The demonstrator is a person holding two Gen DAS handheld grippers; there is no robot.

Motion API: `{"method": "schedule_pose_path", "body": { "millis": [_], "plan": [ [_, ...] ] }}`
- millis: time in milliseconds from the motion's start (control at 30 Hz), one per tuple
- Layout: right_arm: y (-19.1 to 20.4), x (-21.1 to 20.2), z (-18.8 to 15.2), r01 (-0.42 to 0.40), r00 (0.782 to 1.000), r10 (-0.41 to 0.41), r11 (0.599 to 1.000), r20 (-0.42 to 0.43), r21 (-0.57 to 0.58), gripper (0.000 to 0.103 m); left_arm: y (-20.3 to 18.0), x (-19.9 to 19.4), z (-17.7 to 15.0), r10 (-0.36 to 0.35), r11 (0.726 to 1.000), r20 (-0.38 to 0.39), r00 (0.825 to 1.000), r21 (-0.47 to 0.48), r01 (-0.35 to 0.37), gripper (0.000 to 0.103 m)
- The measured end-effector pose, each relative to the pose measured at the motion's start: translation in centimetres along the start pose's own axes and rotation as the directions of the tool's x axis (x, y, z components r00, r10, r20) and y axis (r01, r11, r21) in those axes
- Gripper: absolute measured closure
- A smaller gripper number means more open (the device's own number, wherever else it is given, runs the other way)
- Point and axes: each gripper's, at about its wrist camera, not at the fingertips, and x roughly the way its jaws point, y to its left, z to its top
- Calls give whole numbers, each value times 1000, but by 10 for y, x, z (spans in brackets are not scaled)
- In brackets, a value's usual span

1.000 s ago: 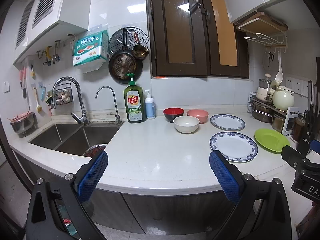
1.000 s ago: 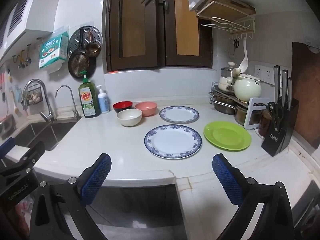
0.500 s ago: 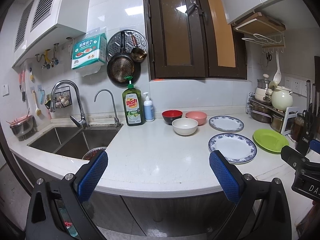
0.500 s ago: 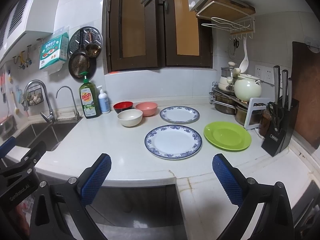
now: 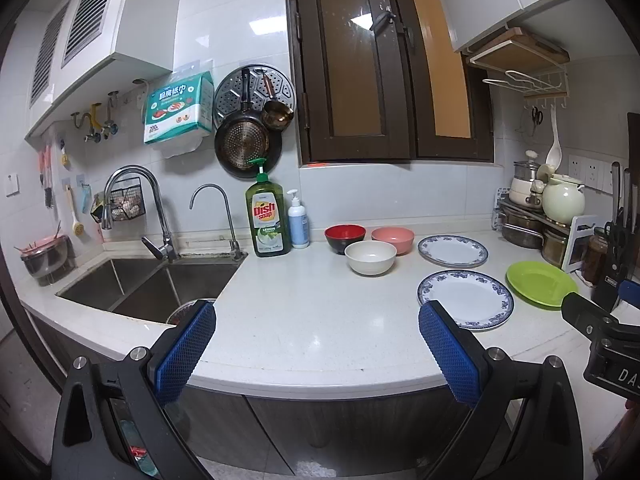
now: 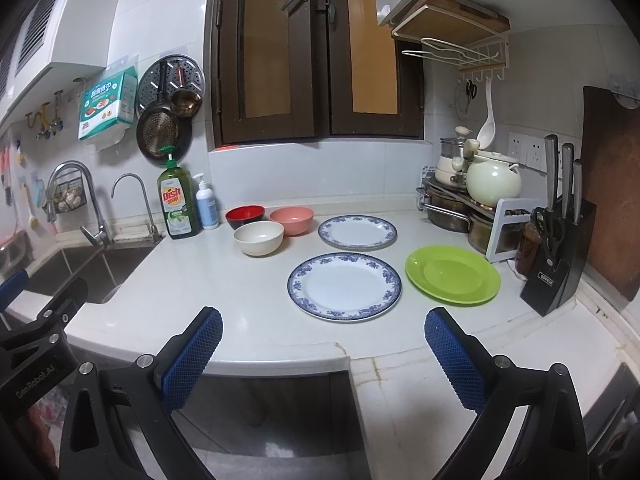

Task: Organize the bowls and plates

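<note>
Both the left hand-held gripper [image 5: 316,344] and the right hand-held gripper [image 6: 323,346] hang released and empty before the tabletop [image 5: 312,312]. Three bowls, red [image 6: 245,216], pink [image 6: 291,219] and white [image 6: 258,237], cluster near the dish soap [image 6: 177,204]; two blue-rimmed plates [image 6: 345,286] [image 6: 357,232] and a green plate [image 6: 453,274] lie flat alongside. Flat plates give the pads little edge, so a shallow bite could slip, I judge. Compared with a second ago, the views have barely shifted; nothing on the tabletop has moved

Even overhead light, glare on wall tiles [image 5: 260,20], fisheye-curved dark edges.
</note>
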Motion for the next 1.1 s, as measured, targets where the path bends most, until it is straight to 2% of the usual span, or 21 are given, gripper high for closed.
{"method": "schedule_pose_path", "body": {
  "millis": [1100],
  "plan": [
    [-2, 0, 3, 3, 1000, -3, 1000, -4, 0, 1, -4, 0, 2, 2, 1000, 0, 1000, 6, -2, 0]
  ]
}}
